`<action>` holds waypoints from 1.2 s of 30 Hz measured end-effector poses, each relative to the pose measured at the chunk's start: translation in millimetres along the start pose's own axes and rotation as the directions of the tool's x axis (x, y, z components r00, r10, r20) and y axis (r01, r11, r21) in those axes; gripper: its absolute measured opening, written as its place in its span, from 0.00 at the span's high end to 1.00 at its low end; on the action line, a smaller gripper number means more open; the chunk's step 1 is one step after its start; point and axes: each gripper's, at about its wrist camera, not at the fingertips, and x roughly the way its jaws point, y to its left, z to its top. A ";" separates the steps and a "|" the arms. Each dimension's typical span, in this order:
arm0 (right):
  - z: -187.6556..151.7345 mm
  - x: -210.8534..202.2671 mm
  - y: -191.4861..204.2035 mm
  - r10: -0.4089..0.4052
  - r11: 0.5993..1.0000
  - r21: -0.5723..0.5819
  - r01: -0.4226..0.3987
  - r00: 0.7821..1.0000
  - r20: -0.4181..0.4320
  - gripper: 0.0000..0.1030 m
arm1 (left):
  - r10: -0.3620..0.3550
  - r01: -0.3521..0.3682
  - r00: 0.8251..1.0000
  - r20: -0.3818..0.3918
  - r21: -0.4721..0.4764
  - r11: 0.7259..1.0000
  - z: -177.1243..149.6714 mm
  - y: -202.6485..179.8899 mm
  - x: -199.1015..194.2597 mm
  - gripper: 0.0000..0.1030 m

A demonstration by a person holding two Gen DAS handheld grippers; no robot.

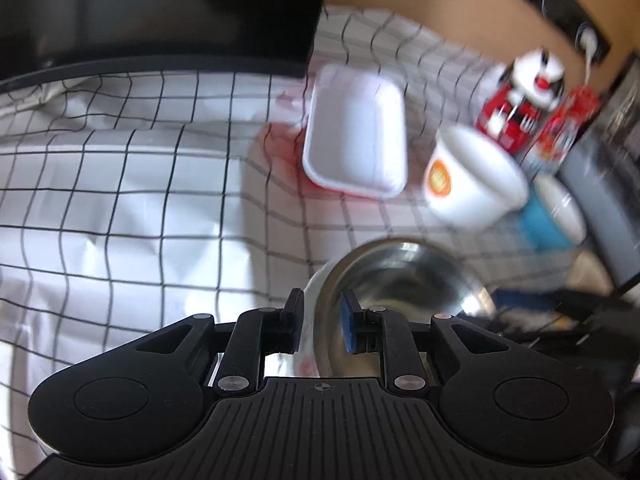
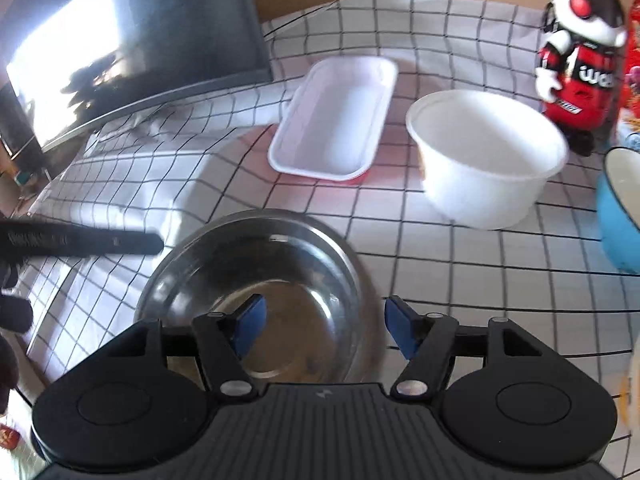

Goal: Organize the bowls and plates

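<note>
Two grippers work over a table covered with a thin white cloth point(image 2: 440, 248) that carries a black grid of squares and lies in soft wrinkles. Closest to both cameras stands a round steel bowl point(image 2: 256, 280), shiny and deep, with a smooth rolled rim. The left gripper point(image 1: 322, 322) has its two black fingers drawn near to each other on both sides of this rim, one pad outside and the blue pad point(image 1: 349, 328) inside the bowl; the picture is blurred there, so it cannot be told whether the pads really press the metal. Under the bowl, at its left edge, a white rounded object point(image 1: 310, 292) shows a little, too hidden to name. The right gripper point(image 2: 322, 328) hangs over the near side of the same bowl with its jaws apart and nothing touching the blue pads. Farther back lies a rectangular white tray point(image 2: 332, 120) with rounded corners and a red underside. Beside it, to the right, sits a round white plastic bowl point(image 2: 488, 156) with an orange mark on its wall. A blue bowl point(image 2: 618, 216) with white inside stands at the right edge, near a glossy red, white and black toy robot point(image 2: 580, 52). A dark flat screen point(image 2: 132, 40) leans at the back left.
</note>
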 end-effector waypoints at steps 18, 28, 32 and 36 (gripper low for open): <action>-18.3 43.2 -10.4 0.079 0.990 0.125 -0.060 0.984 -0.159 0.37 | -0.013 -0.008 0.988 -0.157 -0.134 0.991 -23.1 19.8 45.8 0.58; -14.1 32.8 -32.3 0.113 0.984 0.159 -0.084 0.977 -0.182 0.44 | 0.010 -0.026 0.981 -0.193 -0.078 0.997 -6.4 -17.9 56.4 0.54; -17.7 23.0 -61.2 0.083 0.979 0.200 -0.046 0.980 -0.179 0.44 | -0.041 0.026 0.978 -0.204 -0.077 0.997 2.7 -42.1 69.4 0.54; -17.8 15.2 -90.4 0.030 0.974 0.226 0.009 0.985 -0.171 0.44 | -0.089 0.075 0.977 -0.196 -0.075 0.994 8.5 -67.7 82.2 0.54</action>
